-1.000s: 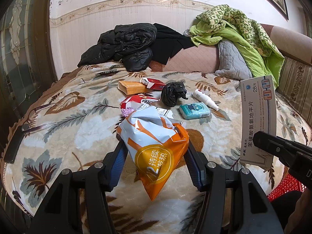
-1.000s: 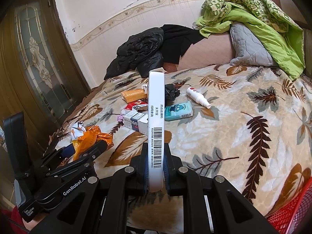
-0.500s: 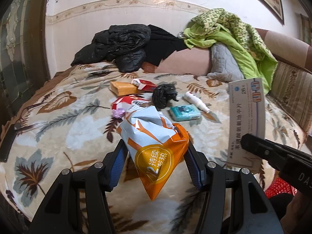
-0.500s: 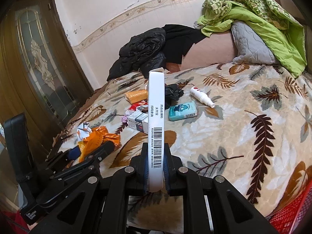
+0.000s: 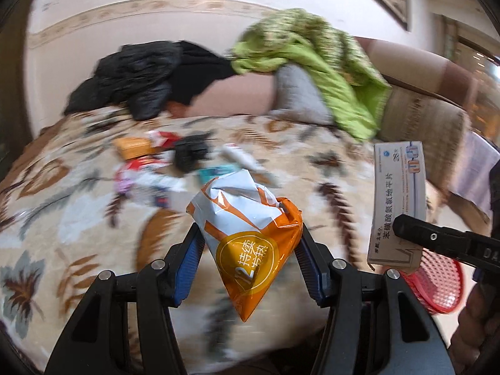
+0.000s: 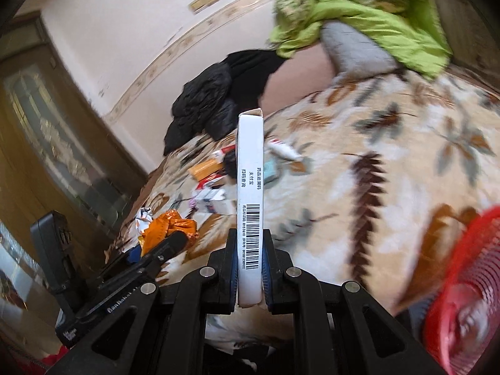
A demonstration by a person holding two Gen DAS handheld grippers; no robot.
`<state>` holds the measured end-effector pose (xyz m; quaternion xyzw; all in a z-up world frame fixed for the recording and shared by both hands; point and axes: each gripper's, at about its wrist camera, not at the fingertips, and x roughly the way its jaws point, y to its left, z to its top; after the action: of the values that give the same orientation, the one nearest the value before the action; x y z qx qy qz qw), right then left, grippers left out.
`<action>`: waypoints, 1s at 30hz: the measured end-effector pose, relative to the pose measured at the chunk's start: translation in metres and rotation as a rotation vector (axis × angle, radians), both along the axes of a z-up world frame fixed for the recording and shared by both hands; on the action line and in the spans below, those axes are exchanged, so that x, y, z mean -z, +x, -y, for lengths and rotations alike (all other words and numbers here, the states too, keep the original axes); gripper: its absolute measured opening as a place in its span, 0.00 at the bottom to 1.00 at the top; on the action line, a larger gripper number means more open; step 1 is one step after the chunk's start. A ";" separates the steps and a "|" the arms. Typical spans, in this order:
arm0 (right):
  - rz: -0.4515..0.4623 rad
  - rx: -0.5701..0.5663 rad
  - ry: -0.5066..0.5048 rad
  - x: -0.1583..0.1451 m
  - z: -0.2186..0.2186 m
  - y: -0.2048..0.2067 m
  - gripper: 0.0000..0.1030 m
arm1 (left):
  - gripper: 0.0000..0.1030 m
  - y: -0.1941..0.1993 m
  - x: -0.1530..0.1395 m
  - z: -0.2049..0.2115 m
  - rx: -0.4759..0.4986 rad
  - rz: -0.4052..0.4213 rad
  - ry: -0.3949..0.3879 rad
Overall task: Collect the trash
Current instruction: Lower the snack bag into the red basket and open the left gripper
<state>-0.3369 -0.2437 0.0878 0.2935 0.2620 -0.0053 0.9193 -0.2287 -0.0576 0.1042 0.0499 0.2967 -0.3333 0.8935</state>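
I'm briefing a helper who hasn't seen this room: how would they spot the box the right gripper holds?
Start at the leaf-patterned bedspread. Just before it the right gripper clamps a slim white medicine box upright. Unlike the crumpled orange packet beside it, it is flat, rigid and barcoded.

**Trash in hand, more on the bed**

An orange-and-white snack bag [image 5: 250, 237], crumpled, hangs point-down. A flat white medicine box [image 6: 250, 206] stands upright, barcode edge showing. Blurred boxes and wrappers [image 5: 162, 162] lie clustered on the leaf-print blanket. A red mesh basket [image 6: 462, 300] sits just beside the bed.

Bed litter [image 5: 175, 156] motion-blurred, unidentifiable; red basket [image 6: 462, 297] cut by edge.
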 end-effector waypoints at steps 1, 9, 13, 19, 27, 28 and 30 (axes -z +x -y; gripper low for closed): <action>0.001 0.029 0.002 -0.001 0.009 -0.013 0.13 | 0.55 -0.007 -0.004 0.010 0.038 0.004 0.001; -0.033 0.288 0.025 0.000 0.085 -0.116 0.13 | 0.55 -0.070 -0.026 0.102 0.371 -0.025 -0.002; -0.061 0.394 0.022 0.007 0.112 -0.162 0.13 | 0.55 -0.100 -0.028 0.149 0.502 -0.054 0.004; -0.113 0.470 0.053 0.024 0.140 -0.189 0.16 | 0.57 -0.122 -0.015 0.207 0.612 -0.123 0.060; -0.141 0.508 0.048 0.027 0.150 -0.196 0.40 | 0.69 -0.120 -0.001 0.220 0.603 -0.173 0.085; -0.139 0.506 0.034 0.024 0.149 -0.194 0.40 | 0.71 -0.119 -0.003 0.218 0.597 -0.163 0.082; -0.121 0.499 0.009 0.017 0.146 -0.191 0.40 | 0.73 -0.116 -0.008 0.213 0.592 -0.153 0.065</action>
<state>-0.5276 -0.3893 0.0712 0.3524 0.2360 -0.2486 0.8708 -0.3445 -0.2711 0.1121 0.1375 0.3463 -0.5724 0.7304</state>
